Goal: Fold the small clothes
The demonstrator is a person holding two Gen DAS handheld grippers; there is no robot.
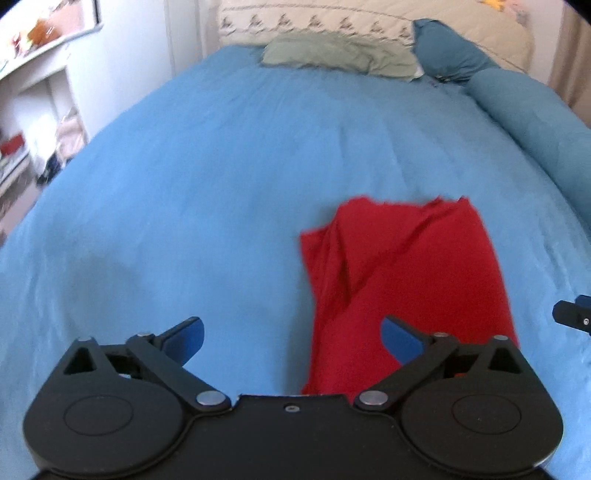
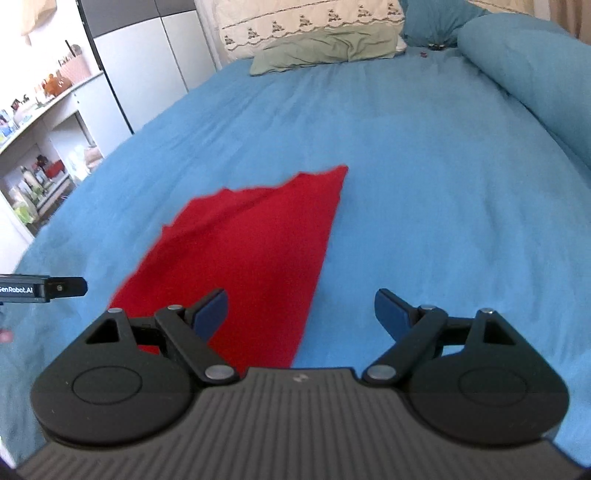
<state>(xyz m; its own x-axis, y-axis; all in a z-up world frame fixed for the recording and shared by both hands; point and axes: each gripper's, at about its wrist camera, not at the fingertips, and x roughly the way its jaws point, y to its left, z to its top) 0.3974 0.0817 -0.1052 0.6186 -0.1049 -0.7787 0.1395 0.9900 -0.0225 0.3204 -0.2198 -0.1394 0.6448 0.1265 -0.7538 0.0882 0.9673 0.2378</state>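
1. Across the whole width of both views runs one blue bed sheet, the surface that bears everything else.
2. At the head end I count three pillows: one cream embroidered pillow, one teal pillow and one flat green pillow; one teal bolster lies along the far side.
3. One red garment lies on the sheet near the foot, already a narrow creased oblong, so I judge a lengthwise fold is made and a crosswise fold is due.
4. One left gripper hovers over the garment's near left edge, jaws spread wide, holding nothing.
5. One right gripper hovers over its near right edge, likewise spread and empty.
6. Next, each gripper should drop, pinch a near corner and carry it to the ragged far edge, keeping layers aligned.
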